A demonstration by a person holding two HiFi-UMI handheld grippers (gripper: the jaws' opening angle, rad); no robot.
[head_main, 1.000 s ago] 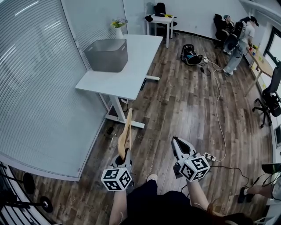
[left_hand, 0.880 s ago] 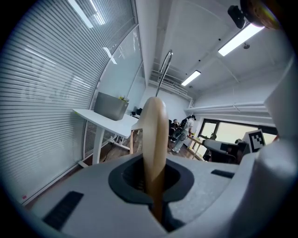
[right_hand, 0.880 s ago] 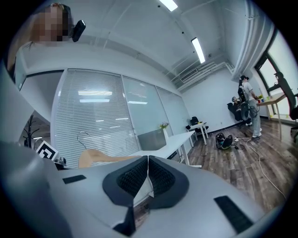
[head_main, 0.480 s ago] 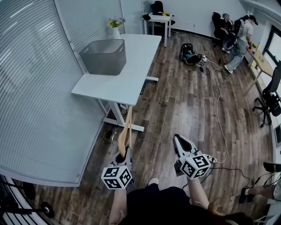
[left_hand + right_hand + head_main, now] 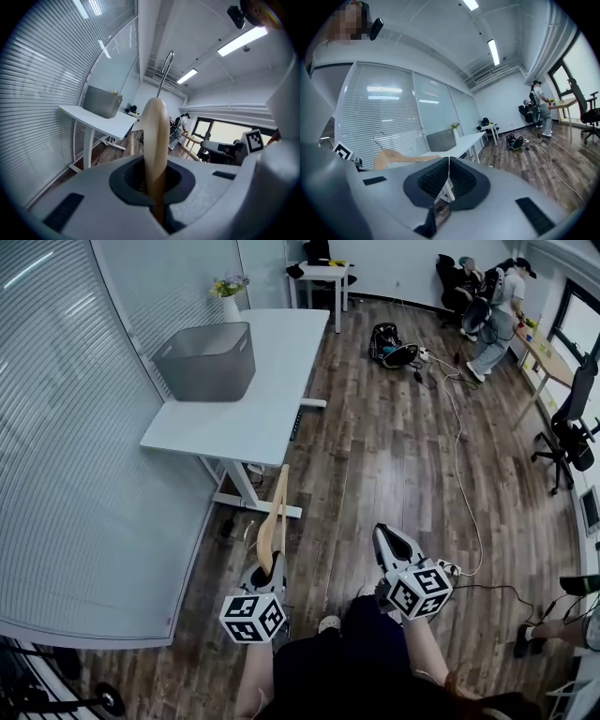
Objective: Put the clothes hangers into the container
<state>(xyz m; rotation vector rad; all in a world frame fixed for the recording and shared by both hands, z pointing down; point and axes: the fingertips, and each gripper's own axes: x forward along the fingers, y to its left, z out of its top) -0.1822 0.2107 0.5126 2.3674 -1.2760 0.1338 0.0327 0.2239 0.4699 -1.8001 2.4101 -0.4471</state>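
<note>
The wooden clothes hanger [image 5: 273, 524] is riding in the left gripper [image 5: 266, 570], whose jaws are pinching the lower end of its arm, so the wood is standing up and forward out of the jaws. The hanger is not yet in the container: the grey storage bin [image 5: 206, 360] is waiting well ahead of that gripper and up to its left, on the white desk [image 5: 248, 423]. The right gripper [image 5: 383, 539] is travelling just beside it with its jaws pressed together on nothing.

Over the last second both grippers are keeping their places low in the head view while the desk, the bin and the flower vase [image 5: 229, 298] are sliding leftward, and the person's legs are shifting below. I judge that the person is walking and turning toward the desk, so the carry is under way and the drop is still some way off. The grip on the hanger is staying unchanged.

The left gripper view is showing what the head view cannot: the hanger [image 5: 154, 136] wedged edge-on between the pads, with its metal hook [image 5: 166, 70] rising above and the bin [image 5: 101, 101] ahead to the left. The right gripper view is showing its own ribbed pads [image 5: 433, 180] meeting, and the hanger [image 5: 401, 159] broadside off to its left.
</note>
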